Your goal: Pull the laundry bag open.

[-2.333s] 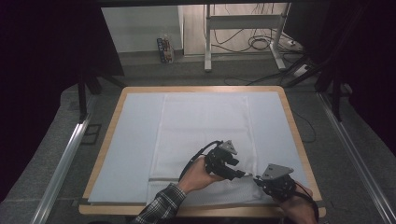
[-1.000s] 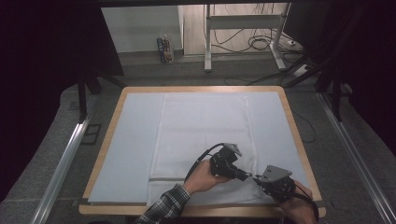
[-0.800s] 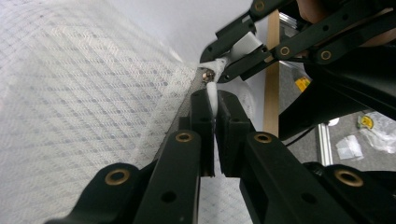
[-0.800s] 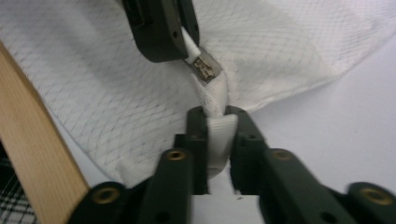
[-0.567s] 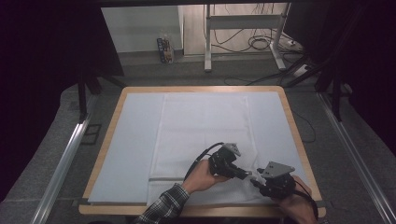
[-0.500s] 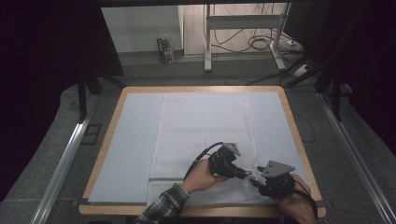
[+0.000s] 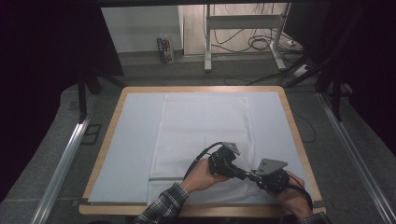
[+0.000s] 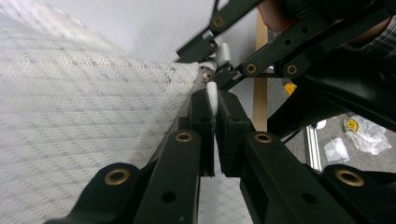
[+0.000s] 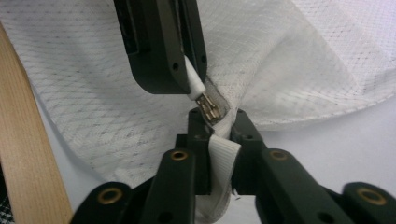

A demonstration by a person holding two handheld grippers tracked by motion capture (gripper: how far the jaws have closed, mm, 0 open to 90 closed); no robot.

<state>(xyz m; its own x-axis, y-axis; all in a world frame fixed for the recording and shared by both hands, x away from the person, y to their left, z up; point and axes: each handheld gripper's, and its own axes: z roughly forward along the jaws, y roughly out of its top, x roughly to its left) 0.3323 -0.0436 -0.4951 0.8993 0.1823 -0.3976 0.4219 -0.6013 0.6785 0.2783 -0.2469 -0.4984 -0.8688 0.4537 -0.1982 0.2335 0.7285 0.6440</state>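
Note:
A white mesh bag [image 7: 201, 126] lies flat on the pale-covered table [image 7: 106, 140]. Both grippers meet tip to tip at its near right corner. My left gripper [image 7: 246, 175] is shut on the white zipper pull [image 8: 212, 93], which ends in a small metal slider [image 9: 208, 107]. Facing it, my right gripper [image 7: 257, 178] has just been closing, and its jaws now pinch the white ribbed band [image 9: 223, 158] at the bag's edge, right below the slider. The mesh [image 9: 289, 60] bunches up around that spot.
The table's wooden rim [image 9: 21, 140] runs close beside the right gripper. A grey stripe [image 7: 187, 178] crosses the bag near its front end. Metal rails [image 7: 65, 158] flank the table. Beyond it stand a desk frame [image 7: 208, 37] and floor cables [image 7: 261, 44].
Both hands have stayed at the bag's near right corner. The right gripper has shifted slightly toward the left gripper.

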